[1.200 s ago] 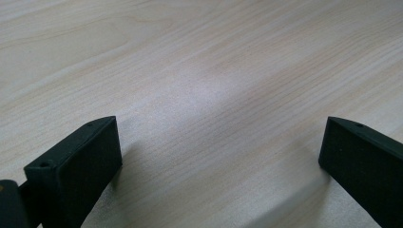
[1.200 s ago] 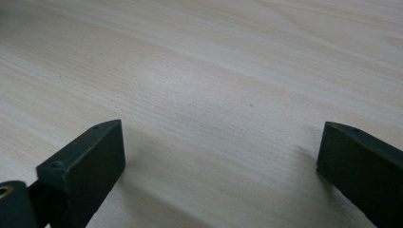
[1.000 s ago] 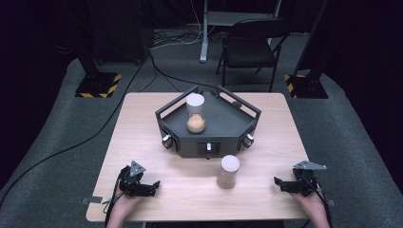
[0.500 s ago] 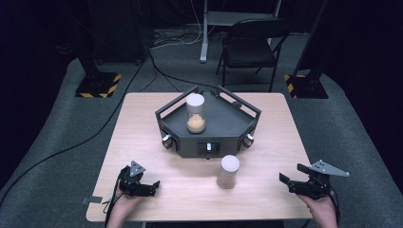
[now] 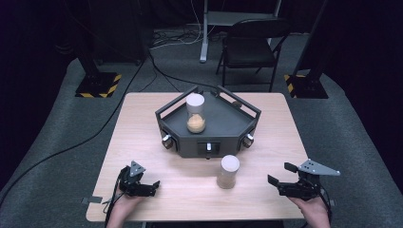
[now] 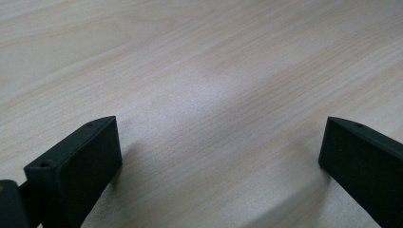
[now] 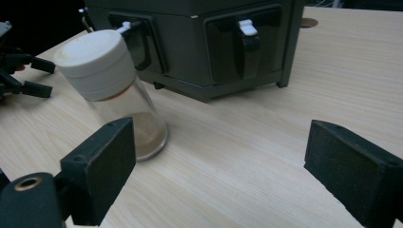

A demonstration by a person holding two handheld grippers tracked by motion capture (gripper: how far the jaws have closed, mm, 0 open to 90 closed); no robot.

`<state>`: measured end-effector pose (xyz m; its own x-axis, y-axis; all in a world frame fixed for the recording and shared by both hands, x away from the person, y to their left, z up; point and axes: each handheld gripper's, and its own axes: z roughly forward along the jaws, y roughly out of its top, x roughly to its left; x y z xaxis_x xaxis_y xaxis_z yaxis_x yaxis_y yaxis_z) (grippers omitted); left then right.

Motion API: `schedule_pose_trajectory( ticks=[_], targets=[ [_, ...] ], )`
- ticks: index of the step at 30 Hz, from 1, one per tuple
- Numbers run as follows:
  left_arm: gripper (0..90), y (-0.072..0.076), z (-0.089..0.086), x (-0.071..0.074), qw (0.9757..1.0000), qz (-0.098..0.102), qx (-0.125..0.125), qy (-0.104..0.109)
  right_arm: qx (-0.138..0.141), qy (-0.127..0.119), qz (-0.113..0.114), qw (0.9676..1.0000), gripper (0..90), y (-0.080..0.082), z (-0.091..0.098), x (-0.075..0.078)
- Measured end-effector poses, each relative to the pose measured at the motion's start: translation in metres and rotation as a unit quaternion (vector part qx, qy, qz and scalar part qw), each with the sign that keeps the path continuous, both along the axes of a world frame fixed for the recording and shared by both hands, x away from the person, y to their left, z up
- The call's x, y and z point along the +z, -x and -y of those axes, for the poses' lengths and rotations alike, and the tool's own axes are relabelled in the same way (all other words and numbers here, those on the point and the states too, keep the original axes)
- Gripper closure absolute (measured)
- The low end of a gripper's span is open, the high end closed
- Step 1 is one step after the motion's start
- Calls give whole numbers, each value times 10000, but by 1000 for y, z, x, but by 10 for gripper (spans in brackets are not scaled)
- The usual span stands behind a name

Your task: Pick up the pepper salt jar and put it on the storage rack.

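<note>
A clear jar with a white lid and brown powder in its bottom stands on the wooden table, in front of a dark angular box. A second, similar jar stands on top of that box. My left gripper rests at the near left, open, with bare wood between its jaws. My right gripper hovers at the near right, pointing left toward the near jar. It is open, its jaws have just been closing a little, and nothing is between them.
The box's front face carries small white latches and knobs. Beyond the table stand a black chair and two posts with yellow-black striped bases. A cable runs over the grey floor at the left. The right gripper is near the table's right edge.
My right gripper has lifted off the table and drifted slightly right, its grey plate now showing larger. The left gripper and both jars have stayed put.
</note>
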<state>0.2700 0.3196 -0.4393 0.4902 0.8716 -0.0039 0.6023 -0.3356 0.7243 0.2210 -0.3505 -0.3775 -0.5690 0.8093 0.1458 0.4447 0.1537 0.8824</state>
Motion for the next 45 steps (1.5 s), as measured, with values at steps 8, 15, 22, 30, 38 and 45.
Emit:
schedule_pose_trajectory(
  ticks=[8, 15, 22, 30, 38, 45],
  targets=[
    [2, 0, 0, 0, 10000, 1, 1, -3, 225, 7, -9, 9997, 93, -8, -19, 4],
    [2, 0, 0, 0, 10000, 1, 9, -5, 523, 147, -58, 9985, 106, -22, -39, 8],
    [2, 0, 0, 0, 10000, 1, 9, -4, 816, 167, -86, 9965, 108, -34, -59, 7],
    [2, 0, 0, 0, 10000, 1, 7, -3, 1117, 275, -63, 9933, 118, -44, -83, 7],
    [1, 0, 0, 0, 10000, 1, -3, -6, 1241, 456, -50, 9912, 155, -54, -101, 5],
    [1, 0, 0, 0, 10000, 0, -2, -4, 1219, 510, -154, 9911, 182, -65, -111, -3]
  ],
)
